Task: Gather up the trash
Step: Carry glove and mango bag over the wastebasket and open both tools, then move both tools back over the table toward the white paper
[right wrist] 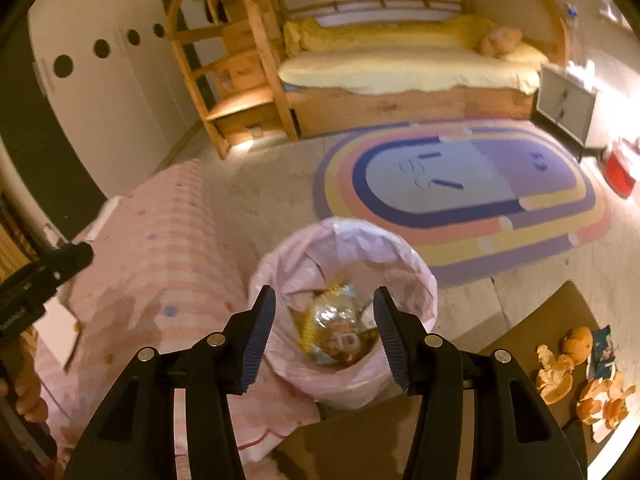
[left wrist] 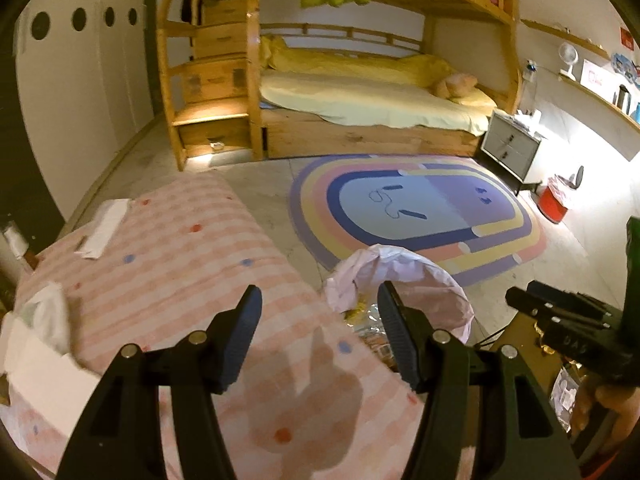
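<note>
A trash bin with a pink liner stands on the floor between a pink striped bed and a brown table; it also shows in the left wrist view. Shiny snack wrappers lie inside it. My right gripper is open and empty, right above the bin's mouth. My left gripper is open and empty over the pink bedspread, left of the bin. White paper and a crumpled white bag lie on the bed. Orange peels and a blue wrapper lie on the table.
The brown table is at the lower right. A rainbow rug covers the floor ahead. A wooden bunk bed stands at the back, with a grey nightstand and a red bin to the right.
</note>
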### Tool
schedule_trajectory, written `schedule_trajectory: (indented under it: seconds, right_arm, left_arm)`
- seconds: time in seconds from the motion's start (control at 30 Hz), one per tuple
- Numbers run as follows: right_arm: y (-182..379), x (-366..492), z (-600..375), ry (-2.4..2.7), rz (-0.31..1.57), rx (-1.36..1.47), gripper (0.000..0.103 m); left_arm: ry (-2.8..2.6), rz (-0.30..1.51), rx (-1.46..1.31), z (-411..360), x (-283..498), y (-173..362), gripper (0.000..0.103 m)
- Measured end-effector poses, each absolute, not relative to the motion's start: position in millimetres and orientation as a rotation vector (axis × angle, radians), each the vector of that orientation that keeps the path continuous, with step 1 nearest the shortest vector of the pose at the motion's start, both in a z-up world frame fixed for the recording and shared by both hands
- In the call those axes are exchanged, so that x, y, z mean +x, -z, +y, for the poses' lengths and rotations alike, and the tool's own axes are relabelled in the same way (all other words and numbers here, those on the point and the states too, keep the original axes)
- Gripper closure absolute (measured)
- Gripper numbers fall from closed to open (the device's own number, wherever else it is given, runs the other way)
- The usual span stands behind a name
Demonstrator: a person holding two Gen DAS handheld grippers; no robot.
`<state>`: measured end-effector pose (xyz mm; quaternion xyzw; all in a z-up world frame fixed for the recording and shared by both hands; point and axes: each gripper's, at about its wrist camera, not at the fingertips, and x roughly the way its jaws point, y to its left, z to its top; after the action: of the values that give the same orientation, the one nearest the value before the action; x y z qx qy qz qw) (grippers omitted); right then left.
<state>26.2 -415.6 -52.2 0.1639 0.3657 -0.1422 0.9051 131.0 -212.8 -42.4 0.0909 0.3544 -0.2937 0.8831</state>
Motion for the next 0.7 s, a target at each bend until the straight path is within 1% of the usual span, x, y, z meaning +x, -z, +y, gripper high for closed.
schedule_trajectory:
  seconds: [0.17, 0.23, 0.27, 0.3, 0.33, 0.4, 0.47, 0.7]
  right_arm:
    - [33.6, 25.8, -378.2, 0.228, 0.741, 0.289, 0.051]
    - [28.3, 29.1, -357.3, 0.177, 0.741, 0.264, 0.053]
    - [26.2, 30.4, -347.6, 0.151, 0.739, 0.251, 0.057]
    - [24.0, 33.2, -335.4, 0.117, 0.739, 0.234, 0.069]
    - [22.7, 36.1, -324.8, 0.089, 0.744, 0.224, 0.075]
    - [22.3, 43.6, -303.3, 0.033, 0.758, 0.208, 0.079]
    - [22.2, 49.1, -280.8, -0.011, 0.769, 0.176, 0.079]
    - [33.2, 73.1, -199.1, -0.177, 0.824, 0.059, 0.077]
  left_arm:
    - [0.546, 0.722, 0.183, -171.0, 112.2, 33.4, 0.042]
    - [0.516, 0.728, 0.172, -149.8, 104.2, 33.9, 0.041]
    - [0.506, 0.731, 0.165, -142.0, 101.8, 33.3, 0.041]
    - [0.485, 0.737, 0.152, -128.0, 98.3, 33.9, 0.041]
    - [0.469, 0.741, 0.142, -119.4, 96.0, 34.2, 0.041]
    - [0.437, 0.742, 0.123, -100.5, 91.6, 34.8, 0.039]
    - [0.392, 0.739, 0.112, -76.1, 86.7, 36.5, 0.037]
    - [0.22, 0.761, 0.042, 16.3, 83.0, 50.6, 0.036]
